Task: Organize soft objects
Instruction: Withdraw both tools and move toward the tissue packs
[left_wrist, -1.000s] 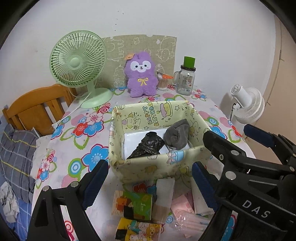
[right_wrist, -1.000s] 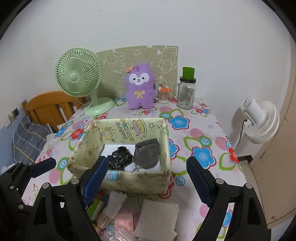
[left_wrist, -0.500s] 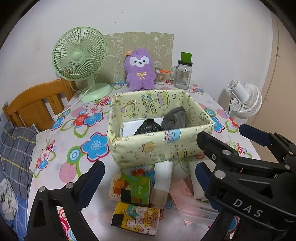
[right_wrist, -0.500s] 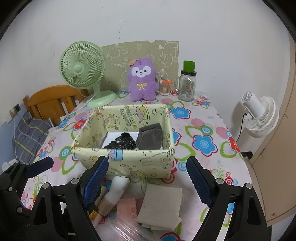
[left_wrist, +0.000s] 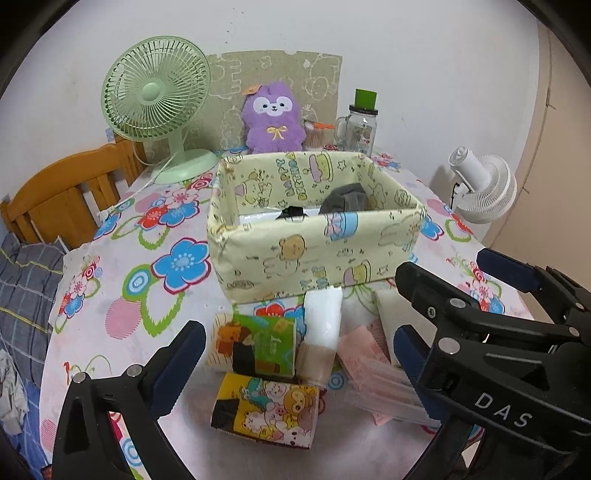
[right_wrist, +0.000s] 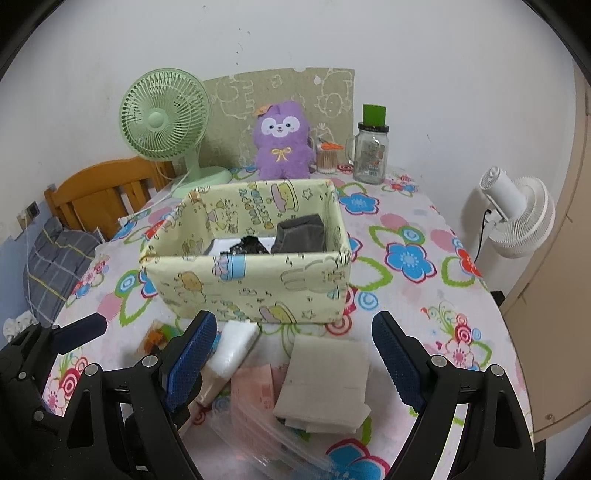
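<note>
A pale yellow cartoon-print fabric box (left_wrist: 314, 254) (right_wrist: 251, 284) stands mid-table, holding a grey sock (left_wrist: 347, 197) (right_wrist: 301, 236) and a black bundle (left_wrist: 291, 213) (right_wrist: 245, 246). In front of it lie two colourful rolled socks (left_wrist: 258, 345) (left_wrist: 266, 410), a white roll (left_wrist: 321, 332) (right_wrist: 231, 350), a pink packet (left_wrist: 364, 347) (right_wrist: 255, 387) and a folded beige cloth (right_wrist: 325, 380). My left gripper (left_wrist: 299, 350) is open and empty above the socks. My right gripper (right_wrist: 295, 347) is open and empty above the cloth.
At the table's back stand a green desk fan (left_wrist: 159, 99) (right_wrist: 166, 118), a purple plush (left_wrist: 273, 118) (right_wrist: 282, 140) and a glass jar with green lid (left_wrist: 360, 122) (right_wrist: 371, 147). A wooden chair (left_wrist: 62, 192) is left, a white fan (right_wrist: 517, 218) right.
Both grippers have pulled back and lowered away from the box toward the table's near edge. More of the items in front of the box now show. Both stay open.
</note>
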